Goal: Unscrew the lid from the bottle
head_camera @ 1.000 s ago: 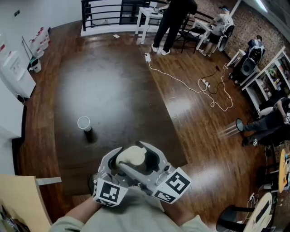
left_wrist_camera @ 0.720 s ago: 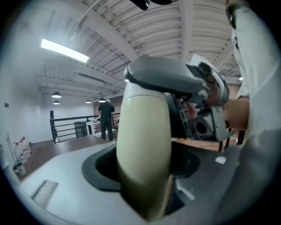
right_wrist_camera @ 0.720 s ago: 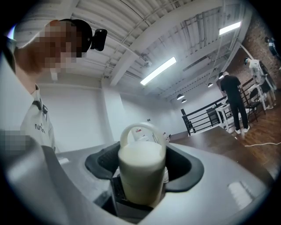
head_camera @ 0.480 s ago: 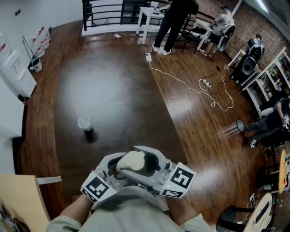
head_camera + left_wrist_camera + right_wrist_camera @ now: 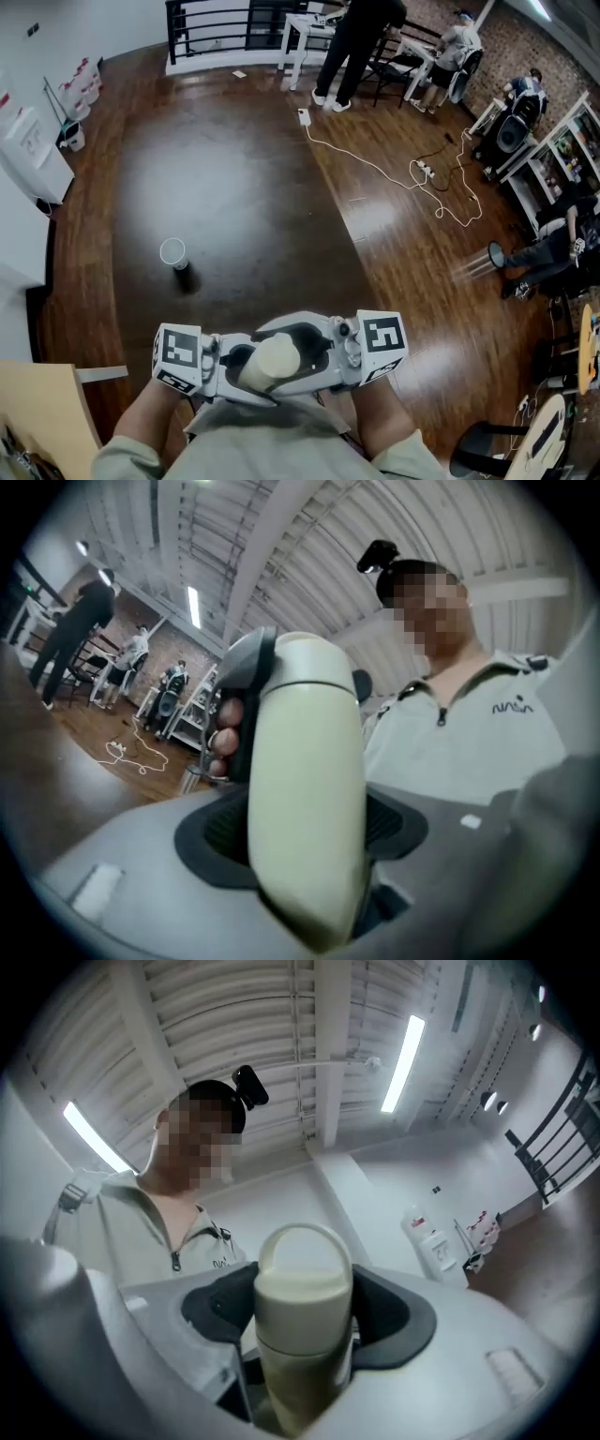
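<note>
The left gripper is clamping the cream bottle at six o'clock while the right gripper, jaws just closing, is pinching the lid; holding the body still likely matters most.

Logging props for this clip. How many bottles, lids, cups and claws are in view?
bottle: 1
lid: 1
cup: 1
claw: 2 (left claw grips the bottle; right claw has just been closing, with the lid between its jaws)
Total: 5
</note>
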Available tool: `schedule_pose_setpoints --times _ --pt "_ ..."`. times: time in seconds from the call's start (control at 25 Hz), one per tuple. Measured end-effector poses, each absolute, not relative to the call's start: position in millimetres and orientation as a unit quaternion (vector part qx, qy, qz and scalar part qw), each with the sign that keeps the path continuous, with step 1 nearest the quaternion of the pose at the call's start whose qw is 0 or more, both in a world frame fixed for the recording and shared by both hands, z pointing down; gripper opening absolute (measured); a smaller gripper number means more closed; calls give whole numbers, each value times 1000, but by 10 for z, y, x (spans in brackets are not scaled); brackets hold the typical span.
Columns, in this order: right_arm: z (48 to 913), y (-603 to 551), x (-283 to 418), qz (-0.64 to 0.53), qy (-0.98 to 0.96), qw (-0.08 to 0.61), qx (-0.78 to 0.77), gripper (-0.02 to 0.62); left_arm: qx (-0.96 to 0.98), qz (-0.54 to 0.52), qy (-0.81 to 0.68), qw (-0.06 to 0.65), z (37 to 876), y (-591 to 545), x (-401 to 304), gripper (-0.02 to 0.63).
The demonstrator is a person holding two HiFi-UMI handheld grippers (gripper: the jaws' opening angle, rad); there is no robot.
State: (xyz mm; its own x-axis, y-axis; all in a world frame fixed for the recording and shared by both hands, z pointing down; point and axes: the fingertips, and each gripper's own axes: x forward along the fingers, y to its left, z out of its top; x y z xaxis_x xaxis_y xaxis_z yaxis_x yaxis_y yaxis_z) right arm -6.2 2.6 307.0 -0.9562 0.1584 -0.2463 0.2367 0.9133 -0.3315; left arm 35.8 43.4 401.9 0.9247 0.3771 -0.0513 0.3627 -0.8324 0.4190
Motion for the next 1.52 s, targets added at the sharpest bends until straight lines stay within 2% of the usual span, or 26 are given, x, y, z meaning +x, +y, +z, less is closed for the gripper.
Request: schedule_pose_setpoints --times 0.48,0.8,0.96,1.12,1.24,1.52 --pt "3075 -42 -34 -167 977 107 82 302 968 22 152 201 4086 337 416 318" --pt "3095 -294 43 -135 986 96 -33 359 992 43 11 115 4109 34 470 318" --pt "3105 -417 35 -116 983 86 -115 362 990 54 -115 62 4006 -223 419 318" --pt "3222 -511 -73 -83 975 35 -202 362 973 57 -224 4 4032 -521 284 318" --pt "3276 -573 -119 -90 965 36 -245 362 948 93 -302 -28 4097 -709 184 318" --pt "3419 -703 -102 -135 943 41 -301 361 921 137 -357 -68 4286 -797 102 318"
